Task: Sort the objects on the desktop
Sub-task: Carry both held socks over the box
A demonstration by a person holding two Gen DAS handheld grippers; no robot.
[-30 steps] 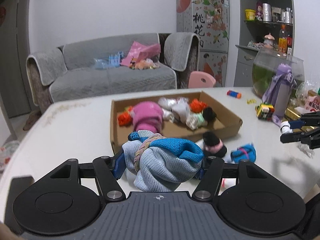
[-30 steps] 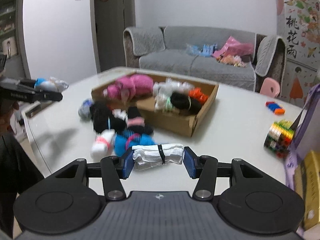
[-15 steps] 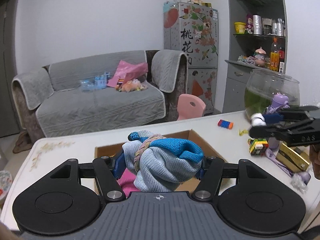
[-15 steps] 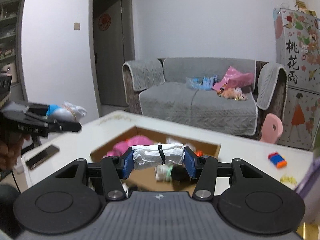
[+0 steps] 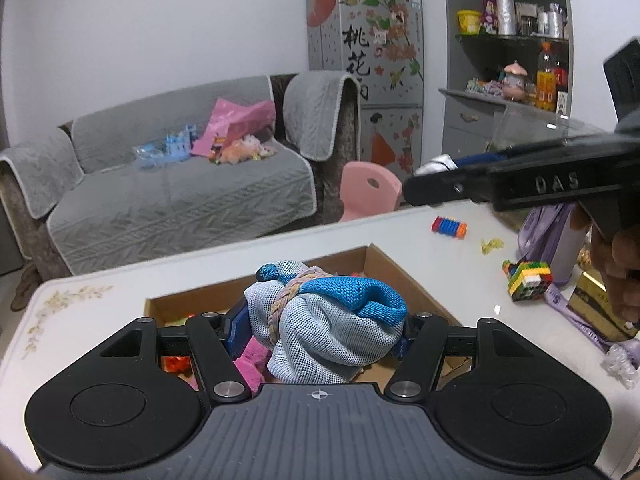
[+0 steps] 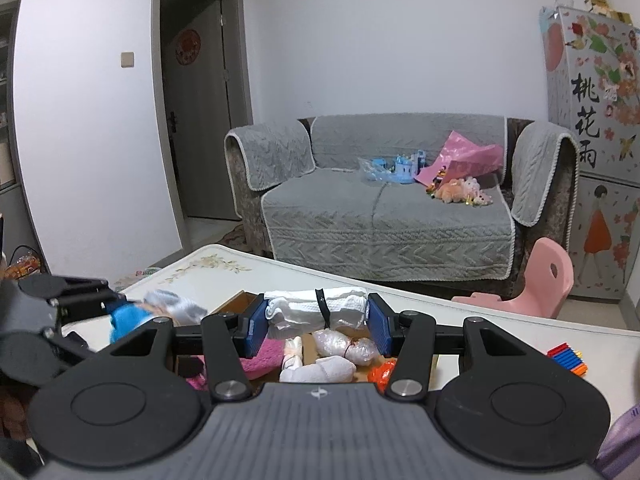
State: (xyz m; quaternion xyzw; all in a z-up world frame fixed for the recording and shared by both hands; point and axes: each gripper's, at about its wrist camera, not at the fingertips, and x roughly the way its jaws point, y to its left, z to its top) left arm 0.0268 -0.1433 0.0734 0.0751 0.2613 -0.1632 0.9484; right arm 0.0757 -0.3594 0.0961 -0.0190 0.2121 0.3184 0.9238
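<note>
My left gripper is shut on a blue and grey sock bundle and holds it above the cardboard box. My right gripper is shut on a rolled white sock bundle over the same box, which holds pink, white and orange bundles. The right gripper also shows at the right of the left wrist view. The left gripper with its bundle shows at the left of the right wrist view.
On the white table lie a colourful brick cube, a striped block, a purple bottle and a yellow box. A pink stool, a grey sofa and a fridge stand beyond.
Both grippers have risen from near the table and moved over the box, each keeping its bundle. The right gripper has come much closer to the left one.
</note>
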